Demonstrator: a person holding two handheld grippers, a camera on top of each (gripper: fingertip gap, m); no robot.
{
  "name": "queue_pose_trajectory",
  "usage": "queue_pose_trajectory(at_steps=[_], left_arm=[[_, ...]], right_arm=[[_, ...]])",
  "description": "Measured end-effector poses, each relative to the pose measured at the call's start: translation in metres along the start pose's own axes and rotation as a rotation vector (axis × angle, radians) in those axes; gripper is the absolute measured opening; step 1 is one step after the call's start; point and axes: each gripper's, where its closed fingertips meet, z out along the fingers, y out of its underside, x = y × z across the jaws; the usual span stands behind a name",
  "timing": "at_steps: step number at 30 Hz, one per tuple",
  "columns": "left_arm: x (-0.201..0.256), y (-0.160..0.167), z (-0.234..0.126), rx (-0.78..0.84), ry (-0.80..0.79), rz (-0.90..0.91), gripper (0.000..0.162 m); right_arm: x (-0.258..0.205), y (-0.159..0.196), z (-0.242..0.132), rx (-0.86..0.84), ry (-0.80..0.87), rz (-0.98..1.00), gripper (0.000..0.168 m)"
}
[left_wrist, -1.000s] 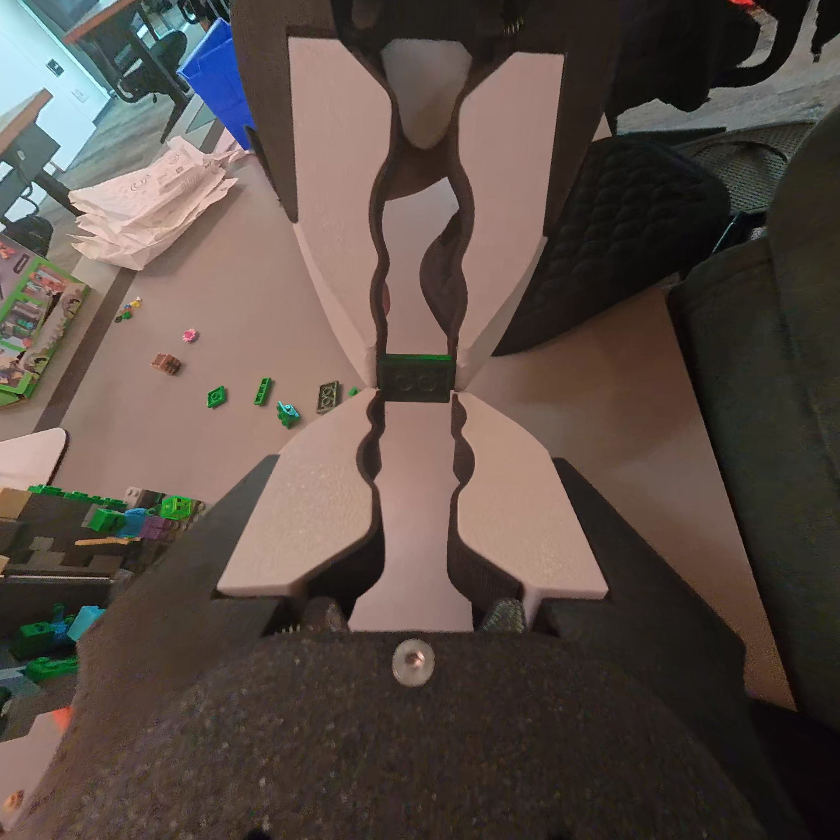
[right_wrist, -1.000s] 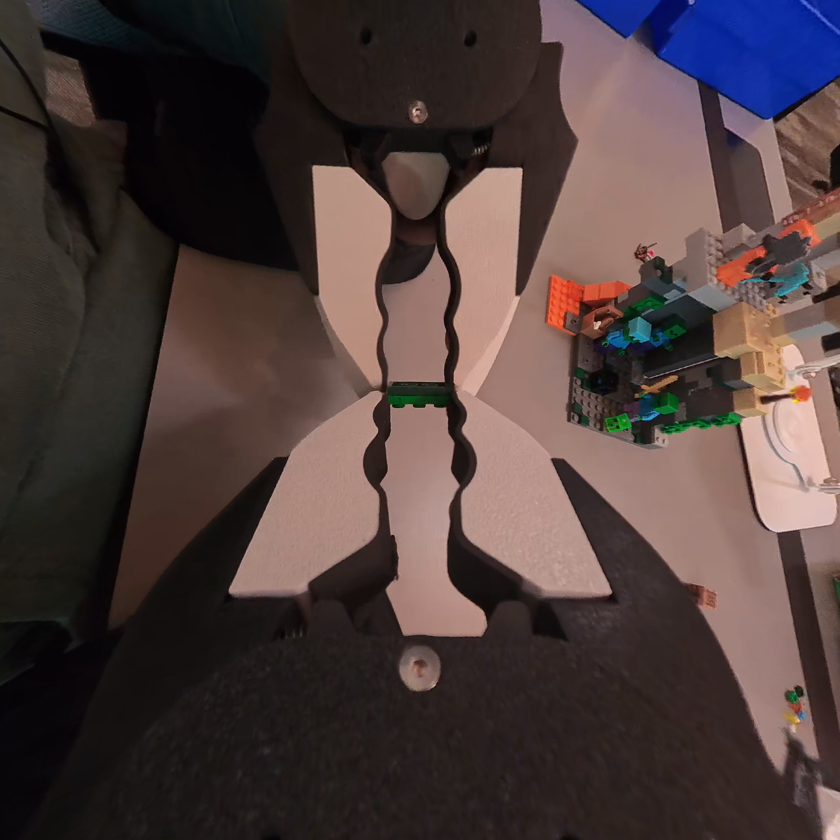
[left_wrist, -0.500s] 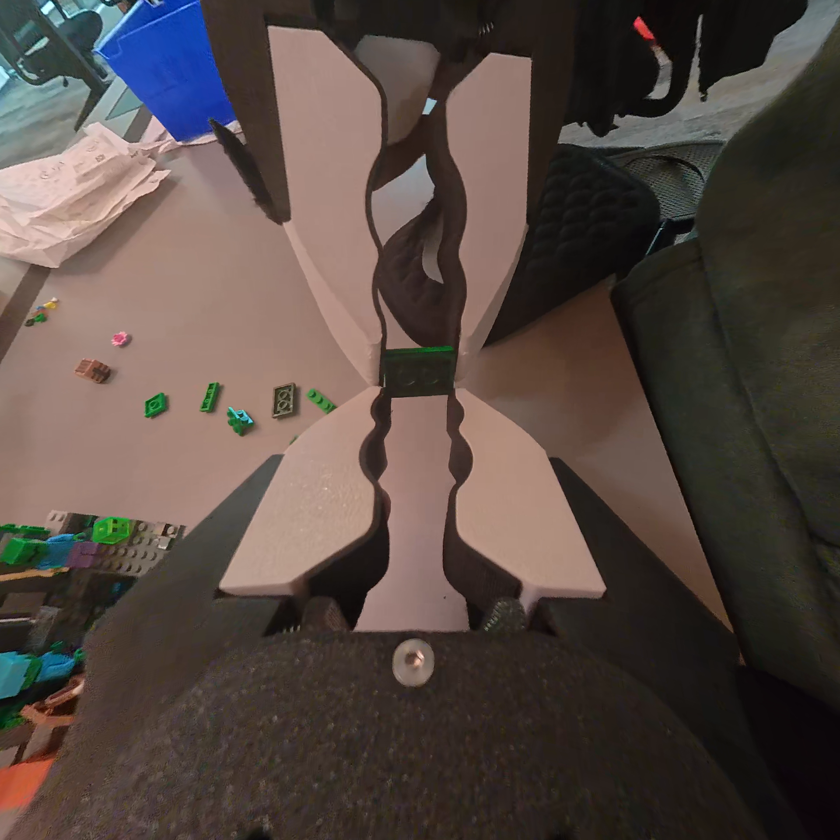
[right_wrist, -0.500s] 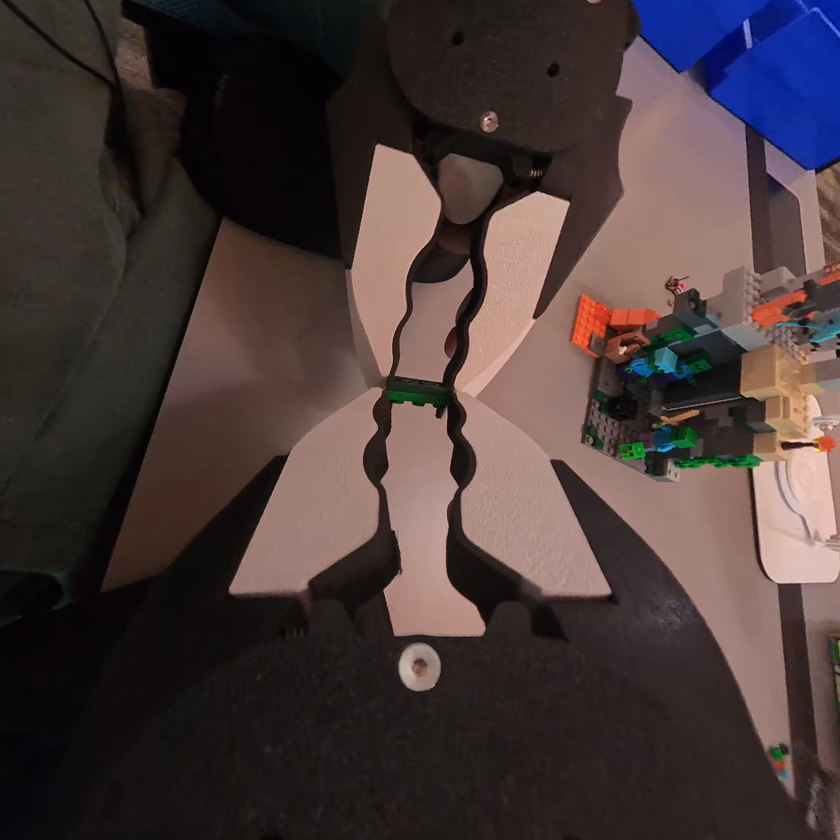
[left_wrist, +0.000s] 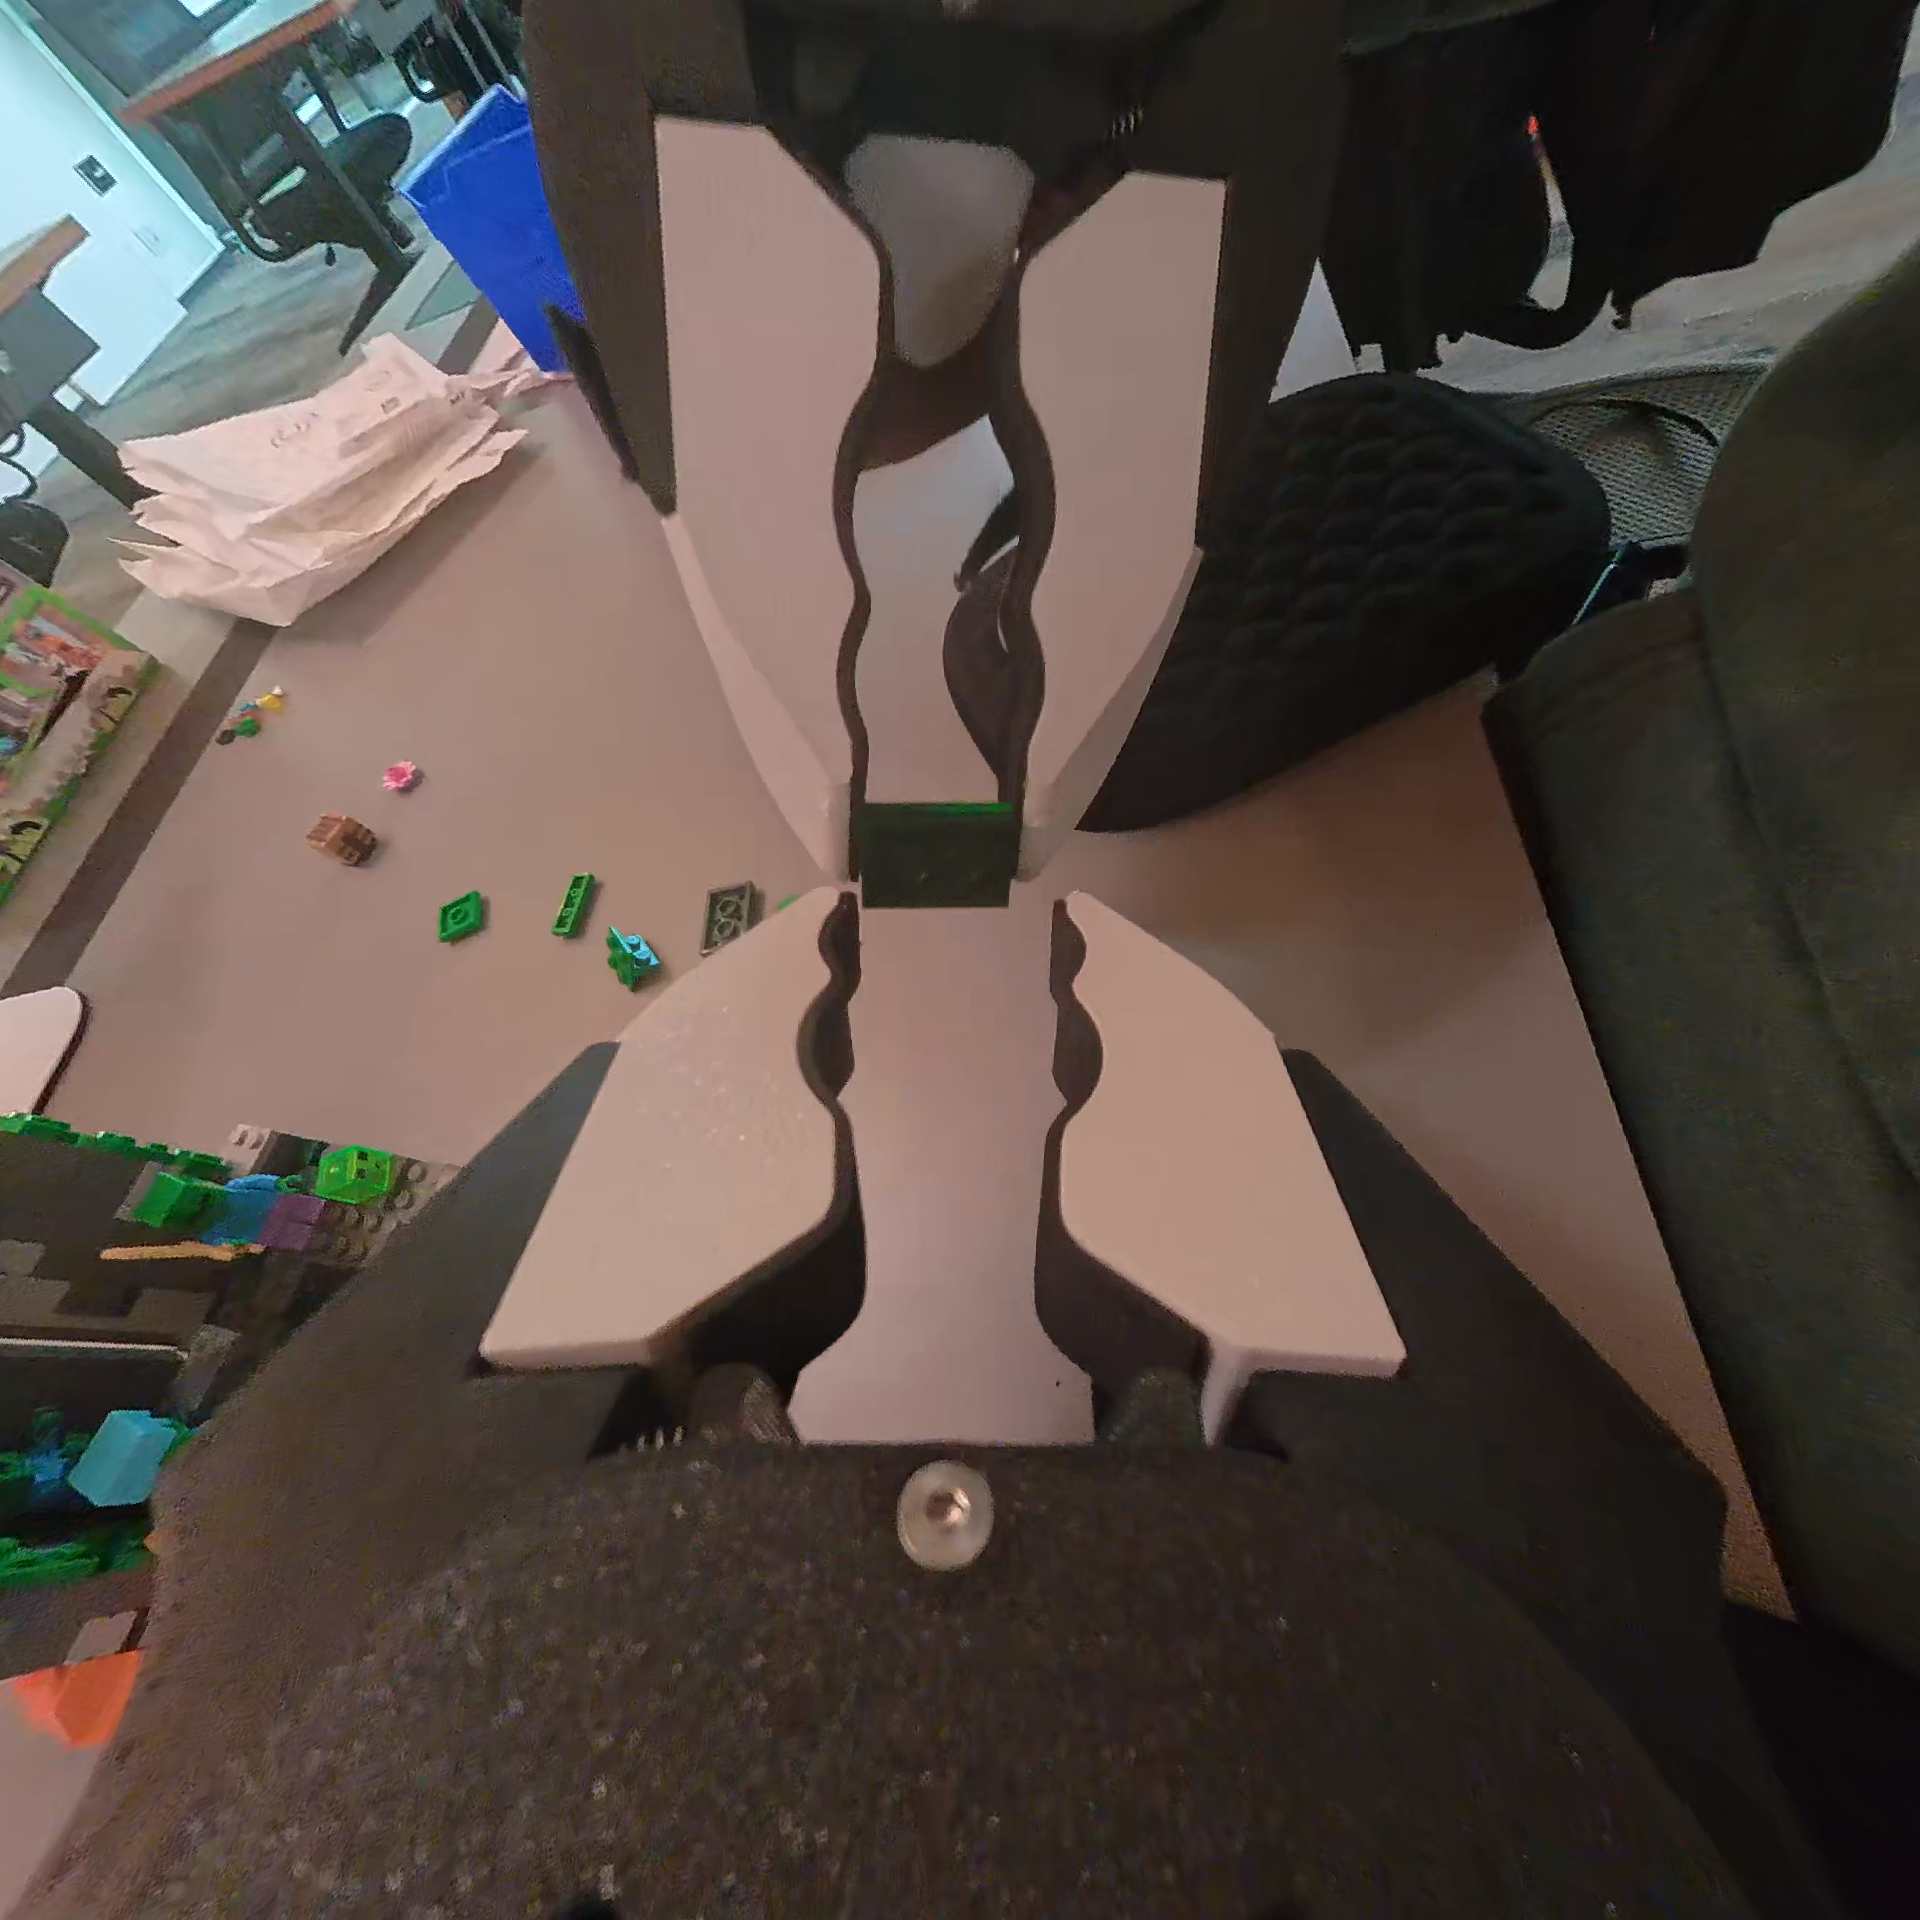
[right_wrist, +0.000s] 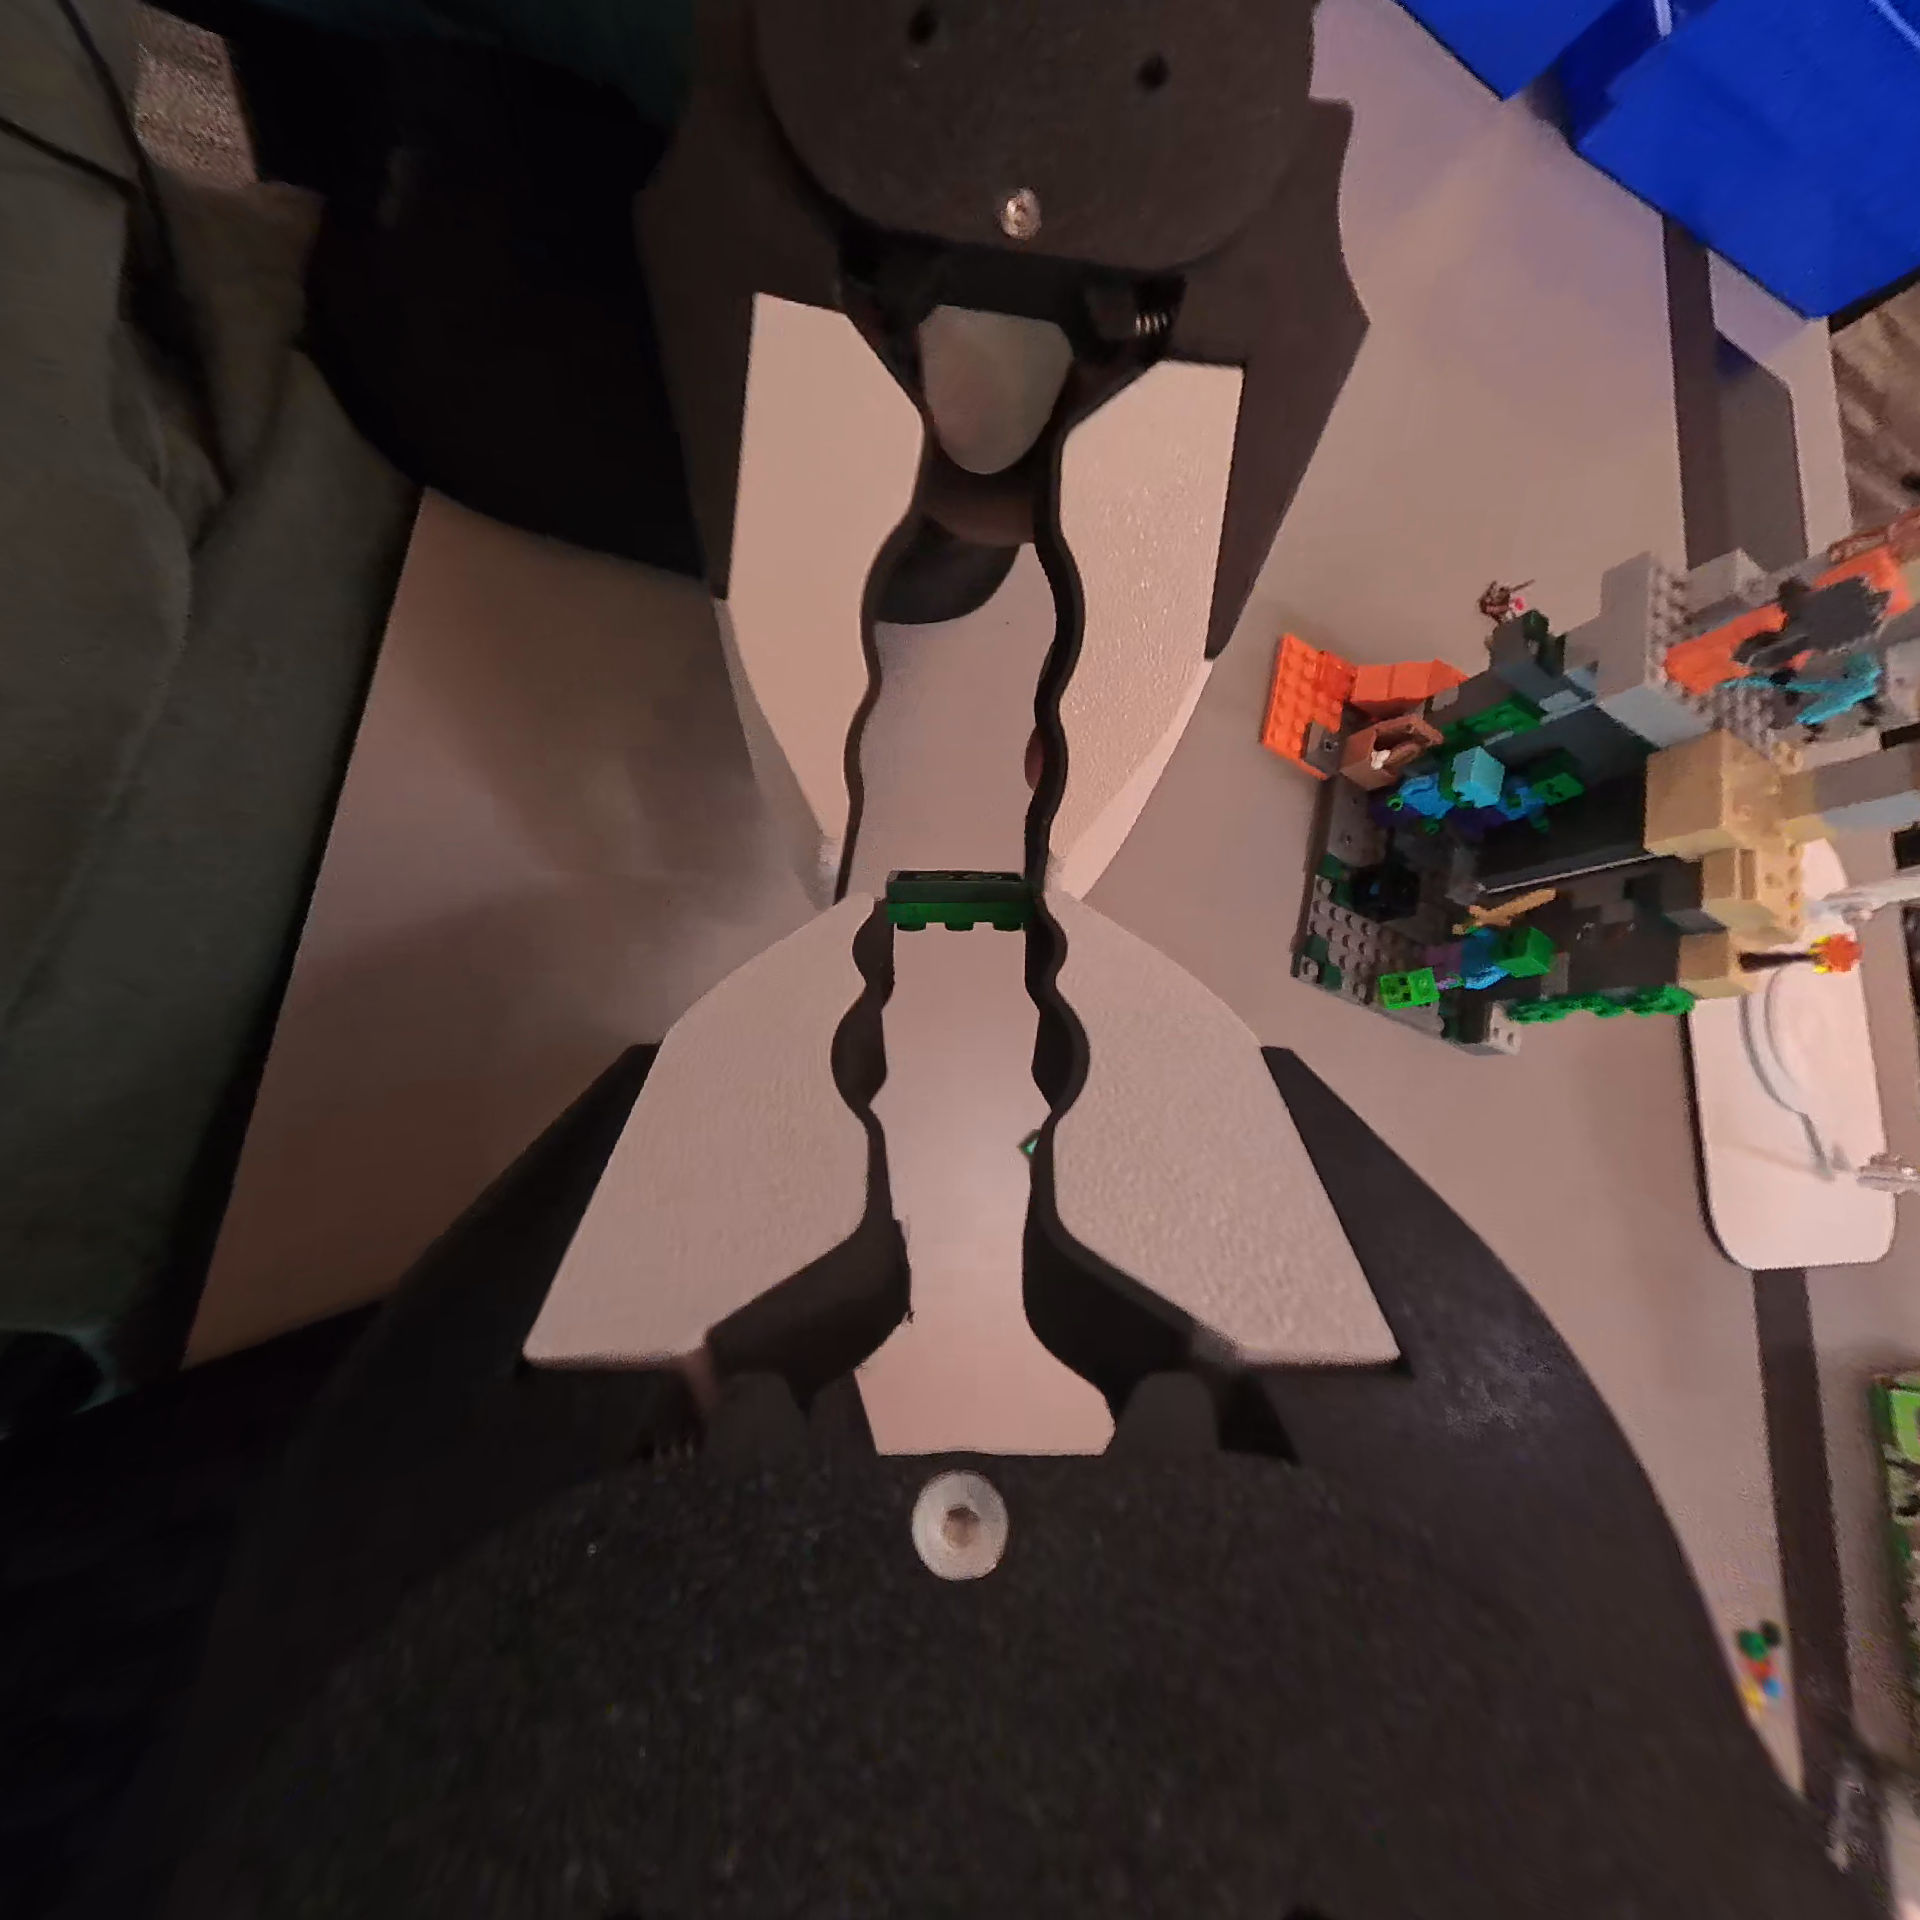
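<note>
Starting at the left gripper (left_wrist: 954, 914), low centre of its view: parted a shade wider than the plate (left_wrist: 935, 854), with no sure pinch there. Points straight up-frame and meets the right gripper (right_wrist: 961, 925) nose to nose at mid-frame. In the right wrist view: clamped on the plate's ends, right at the tips. Lies crosswise to both grippers, long axis left to right in frame, hanging above the table (left_wrist: 520, 727). Thin, flat, dark green, with bumps along the brighter edge facing the right gripper. Further out: loose bits (left_wrist: 571, 906) at centre left, well apart. Build (right_wrist: 1558, 883) at the right of the right wrist view.
</note>
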Motion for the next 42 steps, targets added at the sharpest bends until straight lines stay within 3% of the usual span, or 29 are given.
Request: queue_pose_trajectory(at_steps=[5, 29, 32, 36, 42], left_arm=[[-0.005, 0.004, 0.002, -0.051, -0.044, 0.025, 0.026], [-0.006, 0.006, 0.002, -0.051, -0.053, 0.002, 0.025], [-0.004, 0.004, 0.003, -0.041, -0.047, -0.001, 0.031], [-0.004, 0.008, 0.004, -0.080, -0.056, 0.032, 0.026], [-0.013, 0.008, 0.002, -0.078, -0.147, 0.029, 0.026]], right_arm=[[0.001, 0.000, 0.003, -0.013, 0.001, 0.053, 0.025], [0.002, 0.002, 0.003, -0.042, 0.020, 0.065, 0.024], [0.001, 0.000, 0.004, -0.040, 0.027, 0.044, 0.024], [-0.001, 0.002, 0.005, -0.050, 0.028, 0.011, 0.024], [0.004, 0.003, 0.005, -0.033, 0.074, 0.061, 0.023]])
